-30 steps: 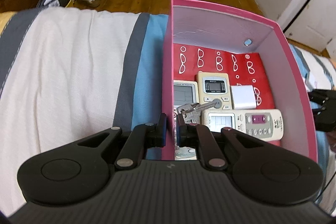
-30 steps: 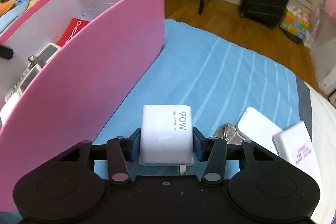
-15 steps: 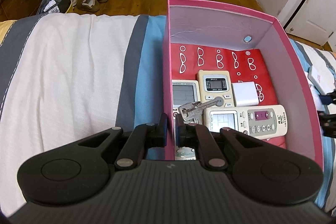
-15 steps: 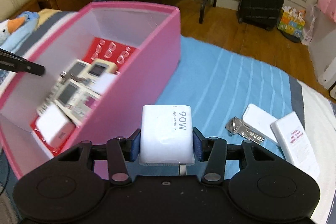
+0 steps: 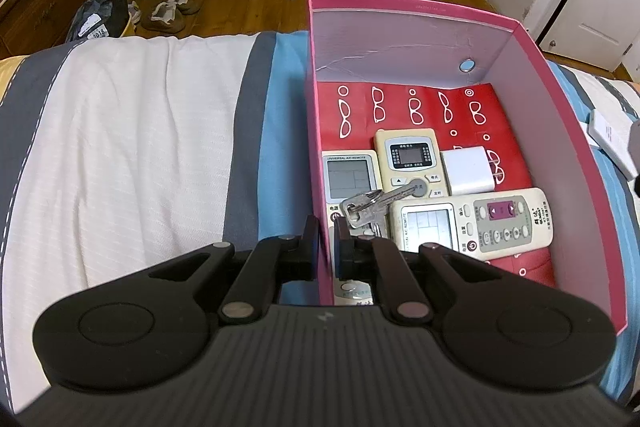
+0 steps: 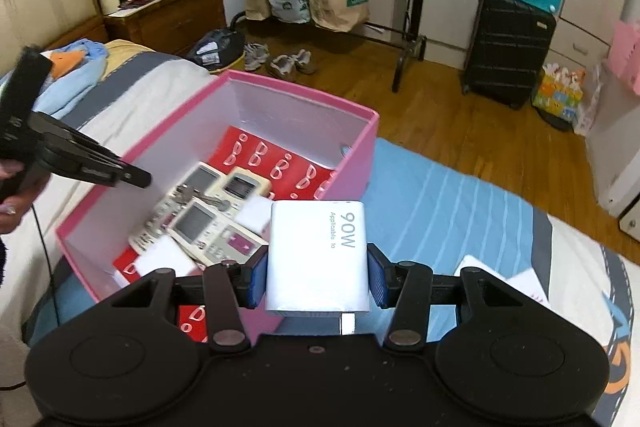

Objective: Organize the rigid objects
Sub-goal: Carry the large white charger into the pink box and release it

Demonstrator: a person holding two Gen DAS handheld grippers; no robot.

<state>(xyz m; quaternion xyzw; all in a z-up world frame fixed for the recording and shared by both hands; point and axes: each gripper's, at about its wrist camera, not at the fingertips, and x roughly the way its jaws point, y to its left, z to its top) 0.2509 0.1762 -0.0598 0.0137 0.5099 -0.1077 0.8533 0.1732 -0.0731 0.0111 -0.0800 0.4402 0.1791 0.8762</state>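
Observation:
A pink box [image 5: 560, 131] lies on the bed and holds three remote controls [image 5: 476, 225], a bunch of keys [image 5: 366, 205] and a small white charger [image 5: 468, 171]. My left gripper [image 5: 327, 239] is shut on the box's left wall near the front corner. My right gripper [image 6: 316, 273] is shut on a white 90W charger [image 6: 318, 255] and holds it in the air above the box's right wall [image 6: 352, 171]. The left gripper also shows in the right wrist view [image 6: 132, 179] at the box's left wall.
White flat objects [image 6: 504, 279] lie on the blue striped bedding right of the box; one shows in the left wrist view [image 5: 612, 143]. A white and grey sheet [image 5: 132, 147] covers the bed left of the box. Beyond the bed are shoes [image 5: 168, 11], a suitcase [image 6: 508, 47] and paper bags.
My right gripper has risen with the 90W charger and moved over toward the box, so the box's inside now shows below it. My left gripper keeps its hold on the wall.

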